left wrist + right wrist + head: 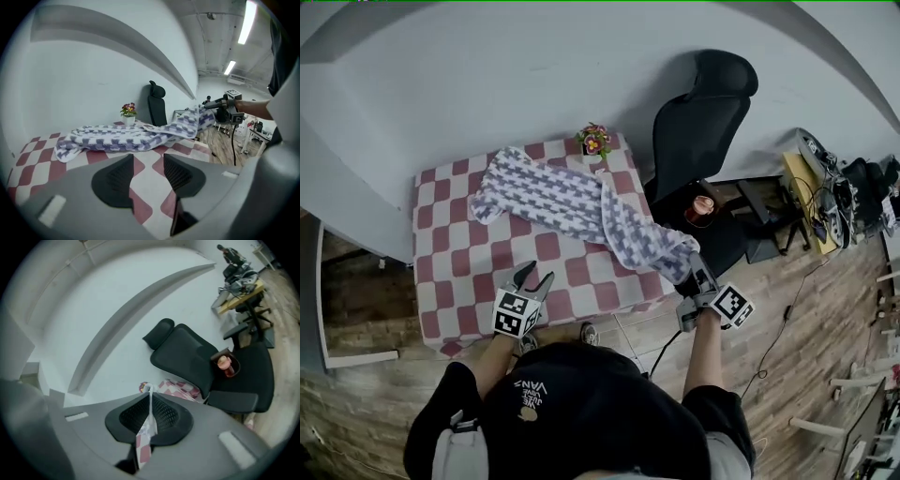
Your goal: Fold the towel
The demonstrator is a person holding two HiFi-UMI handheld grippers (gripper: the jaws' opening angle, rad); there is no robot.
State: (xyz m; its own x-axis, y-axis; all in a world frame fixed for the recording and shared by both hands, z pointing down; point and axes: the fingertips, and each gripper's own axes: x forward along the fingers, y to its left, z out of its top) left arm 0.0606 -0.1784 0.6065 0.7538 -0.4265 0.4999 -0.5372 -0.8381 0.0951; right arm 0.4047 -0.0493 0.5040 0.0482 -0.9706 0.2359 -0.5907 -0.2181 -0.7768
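A purple-and-white checked towel (572, 202) lies bunched in a long strip across the table with the pink-and-white checked cloth (450, 272). Its right end hangs past the table's right edge, where my right gripper (692, 265) is shut on it. In the right gripper view a thin fold of towel (150, 425) is pinched between the shut jaws of my right gripper (150, 401). My left gripper (534, 275) hovers over the table's front edge, open and empty. In the left gripper view the towel (122, 136) lies beyond the open left gripper (149, 161), apart from it.
A small flower pot (593, 141) stands at the table's far edge, beside the towel. A black office chair (703, 112) stands right of the table with a cup (704, 207) on its seat. Desks with cables and gear (834, 197) fill the far right. A white wall runs behind.
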